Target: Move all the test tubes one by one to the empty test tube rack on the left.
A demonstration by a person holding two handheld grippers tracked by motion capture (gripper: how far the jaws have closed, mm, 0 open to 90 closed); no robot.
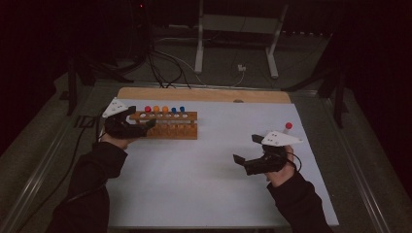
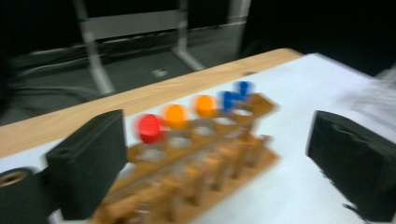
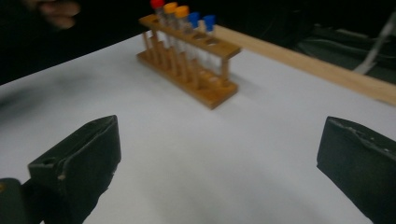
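At the left of the high view, the left gripper is at the left end of the wooden test-tube rack. In the left gripper view its jaws stand wide apart with nothing pressed between them, and the rack lies ahead between the two pads. The rack stands on the white sheet near the far edge. It holds five capped tubes in one row: a red-capped tube, then two orange caps, then two blue caps. Further right, well apart from the rack, the right gripper is above the bare sheet. Its jaws are also wide open and hold nothing. A small red-topped object is just behind it.
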